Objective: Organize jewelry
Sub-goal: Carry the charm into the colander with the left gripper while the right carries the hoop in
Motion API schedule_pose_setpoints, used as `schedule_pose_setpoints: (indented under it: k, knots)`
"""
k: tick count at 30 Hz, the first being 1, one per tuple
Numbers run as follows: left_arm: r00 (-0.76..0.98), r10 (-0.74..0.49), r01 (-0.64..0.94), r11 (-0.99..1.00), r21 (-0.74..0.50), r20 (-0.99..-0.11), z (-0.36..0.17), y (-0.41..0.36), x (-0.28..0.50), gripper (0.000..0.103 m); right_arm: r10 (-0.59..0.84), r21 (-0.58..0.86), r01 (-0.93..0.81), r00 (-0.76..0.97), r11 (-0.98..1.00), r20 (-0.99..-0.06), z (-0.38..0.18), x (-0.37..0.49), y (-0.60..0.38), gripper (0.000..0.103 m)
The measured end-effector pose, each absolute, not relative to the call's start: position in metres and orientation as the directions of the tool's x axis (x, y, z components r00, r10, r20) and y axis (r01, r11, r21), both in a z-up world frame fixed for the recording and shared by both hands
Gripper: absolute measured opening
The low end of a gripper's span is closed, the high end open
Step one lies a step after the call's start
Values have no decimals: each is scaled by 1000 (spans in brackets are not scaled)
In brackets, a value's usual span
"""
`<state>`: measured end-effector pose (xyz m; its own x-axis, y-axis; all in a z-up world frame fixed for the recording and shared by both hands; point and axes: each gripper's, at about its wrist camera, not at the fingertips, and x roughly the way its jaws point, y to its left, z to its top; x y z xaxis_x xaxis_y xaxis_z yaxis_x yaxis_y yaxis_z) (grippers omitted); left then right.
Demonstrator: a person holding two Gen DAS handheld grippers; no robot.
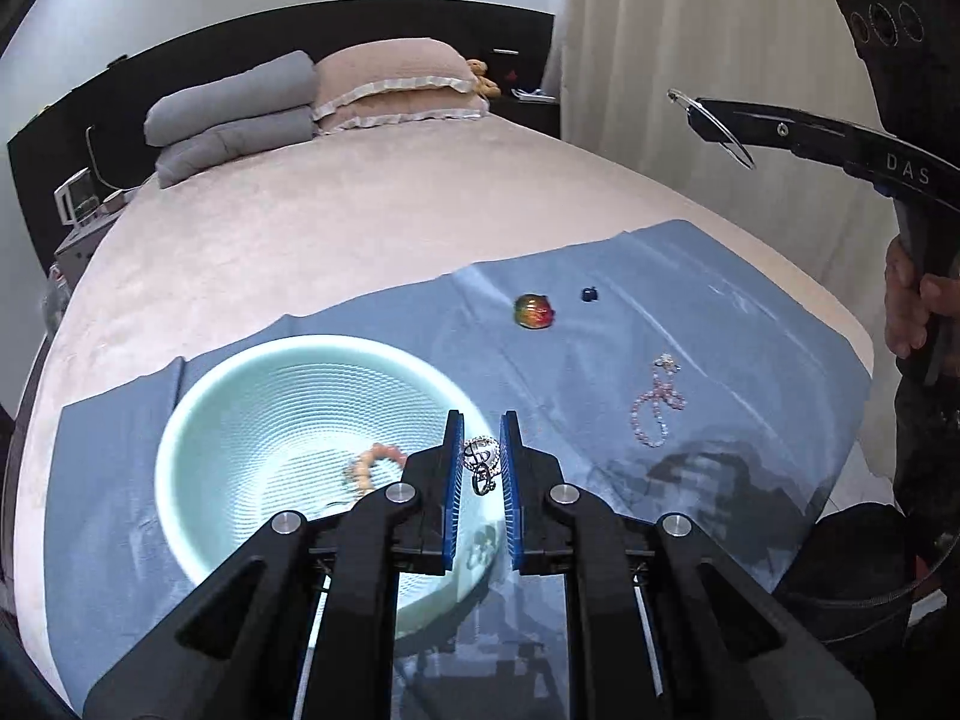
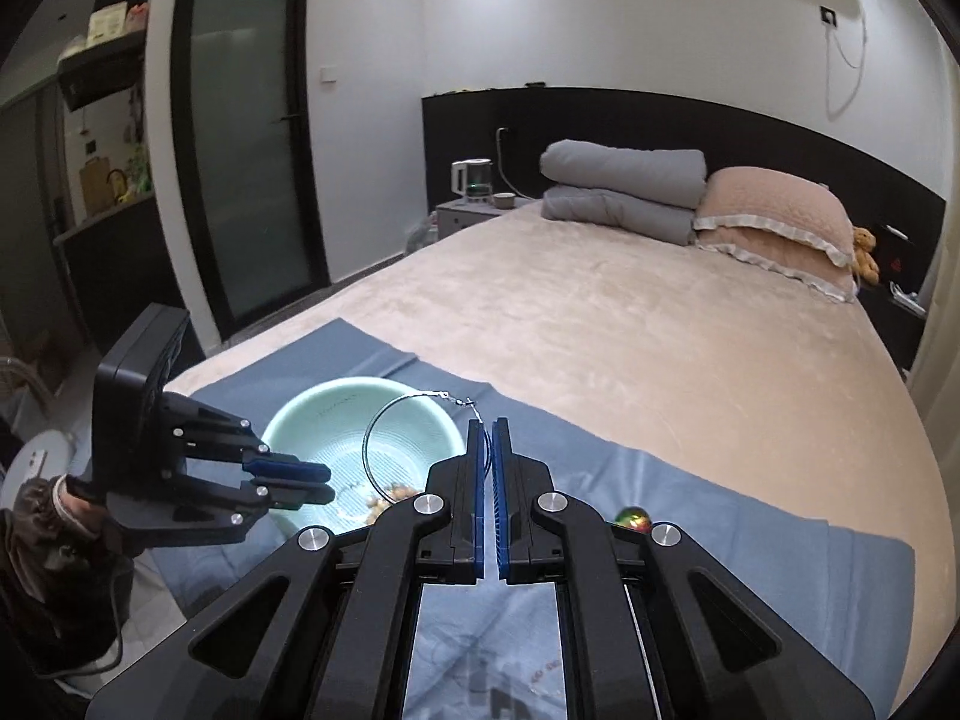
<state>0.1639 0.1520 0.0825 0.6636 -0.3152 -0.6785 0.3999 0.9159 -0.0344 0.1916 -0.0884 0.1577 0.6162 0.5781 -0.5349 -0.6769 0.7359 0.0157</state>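
Observation:
My left gripper (image 1: 482, 423) is shut on a silver sparkly ring charm (image 1: 481, 461) and holds it over the right rim of the pale green bowl (image 1: 198, 414). A beaded orange bracelet (image 1: 372, 461) lies in the bowl. My right gripper (image 2: 486, 423) is shut on a thin wire hoop earring (image 2: 384, 450), held in the air above the bowl (image 2: 312, 408). In the left wrist view the right gripper (image 1: 690, 105) is high at the right with the hoop (image 1: 729, 141). A pink pearl necklace (image 1: 654, 402), a red-green stone (image 1: 533, 311) and a small dark blue bead (image 1: 590, 294) lie on the blue cloth (image 1: 750, 324).
The blue cloth covers the near end of a beige bed (image 2: 630, 312). Pillows and a folded grey quilt (image 2: 624, 192) are at the headboard. A kettle (image 2: 474, 180) stands on the bedside table. A glass door (image 2: 246, 138) is at the left.

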Motion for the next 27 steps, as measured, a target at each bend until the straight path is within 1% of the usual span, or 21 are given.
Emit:
schedule_pose_setpoints:
  k: [4,6,12,16,17,18,19,20,21,22,23,24,25,26,27]
  knots:
    - [669,-260,357,934,-6,-697,77,182,165,13,601,24,-721,557,692,-573,138,205,-40,3]
    - [661,-248,344,939,-8,-708,70,194,167,13,607,50,-734,520,678,-600,122,214,-21,3]
    - [625,-246,333,942,-31,-741,45,210,173,13,580,96,-739,434,667,-689,69,234,21,4]
    - [619,-249,323,945,-48,-745,37,214,176,13,571,123,-732,401,670,-716,51,241,26,6]
    - [618,-250,321,946,-51,-745,37,214,176,16,567,121,-725,411,678,-714,50,241,25,6]
    - [618,-251,319,946,-53,-745,37,214,176,27,571,131,-722,410,680,-711,51,242,21,7]
    - [620,-252,320,946,-53,-743,36,213,176,34,574,140,-716,411,684,-708,53,243,17,7]
    - [622,-250,322,946,-49,-742,36,212,175,46,571,140,-706,422,694,-704,55,244,11,7]
    - [627,-243,320,947,-40,-741,37,210,174,51,571,142,-700,428,700,-700,56,245,6,10]
    - [630,-239,321,947,-33,-739,38,209,174,52,569,142,-694,436,706,-697,59,244,-1,12]
    - [628,-240,325,945,-31,-740,39,207,174,53,562,134,-686,450,715,-695,61,242,-8,22]
    - [628,-243,330,944,-30,-739,41,204,173,57,554,128,-678,462,724,-692,64,241,-16,32]
    - [632,-240,331,943,-23,-737,43,202,173,60,549,122,-671,474,731,-688,66,239,-25,36]
    - [636,-236,333,943,-15,-735,44,198,172,65,543,116,-664,486,739,-685,68,238,-32,42]
    - [638,-235,338,941,-8,-733,46,193,171,68,537,111,-656,496,747,-682,70,236,-42,47]
